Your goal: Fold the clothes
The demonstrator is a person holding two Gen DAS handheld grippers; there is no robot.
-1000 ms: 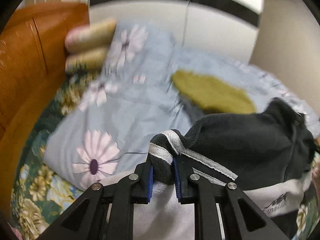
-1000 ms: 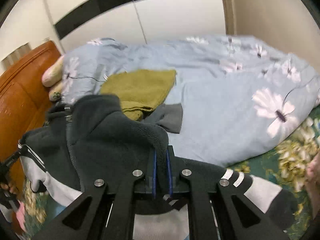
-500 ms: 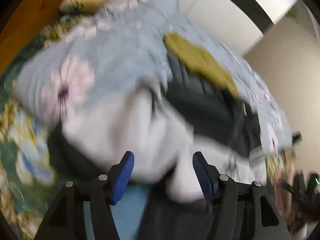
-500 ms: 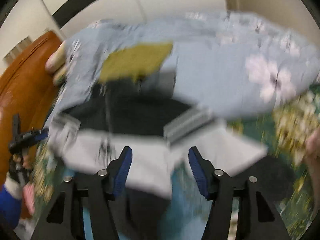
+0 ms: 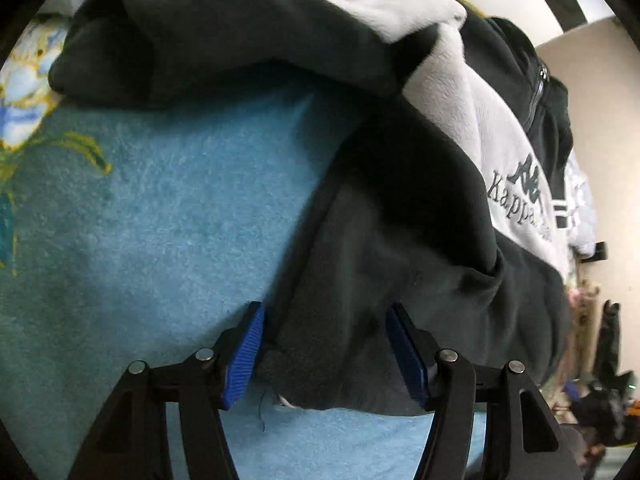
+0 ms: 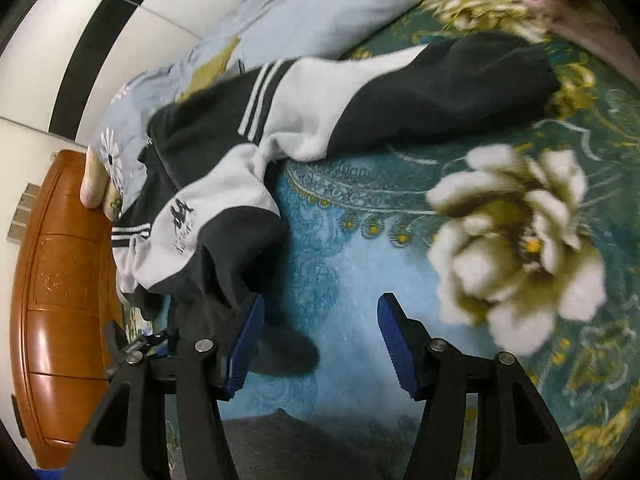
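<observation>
Bed surface: teal floral blanket (image 6: 360,264), with a pale blue quilt (image 6: 320,12) toward twelve o'clock.
Jacket (image 6: 304,116): black and grey fleece, sprawled flat on the blanket.
Left gripper (image 5: 325,354): jaws parted, dark hem lying loose between the pads (unpinched).
Right gripper (image 6: 318,346): jaws apart, holding nothing.
Right view only: wooden headboard (image 6: 60,280) at nine o'clock.

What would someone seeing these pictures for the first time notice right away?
Most striking is the black and white fleece jacket sprawled across the teal floral blanket, one sleeve stretched out toward the upper right in the right wrist view. Next comes the big cream flower printed on the blanket, just right of the open right gripper. In the left wrist view, the open left gripper straddles a dark edge of the jacket, its pads not pressing on it.
</observation>
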